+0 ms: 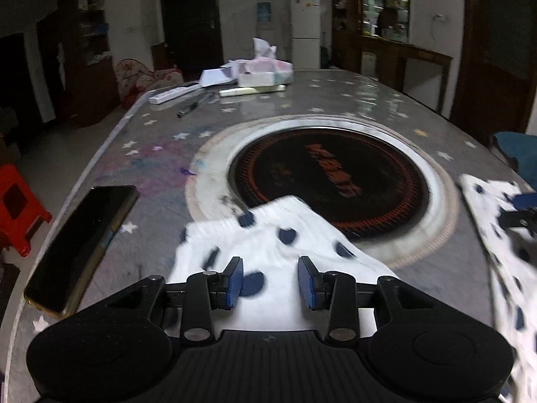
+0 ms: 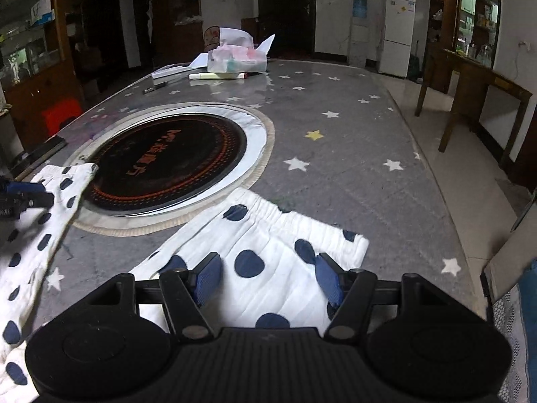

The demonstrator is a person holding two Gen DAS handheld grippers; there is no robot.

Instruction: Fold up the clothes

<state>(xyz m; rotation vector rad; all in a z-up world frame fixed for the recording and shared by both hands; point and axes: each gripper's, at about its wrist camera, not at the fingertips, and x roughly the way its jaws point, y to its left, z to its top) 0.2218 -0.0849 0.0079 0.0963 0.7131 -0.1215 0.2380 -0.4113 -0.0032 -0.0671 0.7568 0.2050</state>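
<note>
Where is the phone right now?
In the left wrist view the phone lies at the table's left edge, left of the left gripper and the polka-dot garment.

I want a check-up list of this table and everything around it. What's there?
Surface: grey star-print table cover, round black cooktop set into it.
Job's things: white garment with navy dots, spread out, not yet folded.
Clutter: phone, tissue pack, pens, power strip.
Grippers: left gripper and right gripper, jaws apart over the cloth.
Cables: nothing seen.
Surroundings: fridge, water dispenser, red stool, wooden cabinets.
</note>
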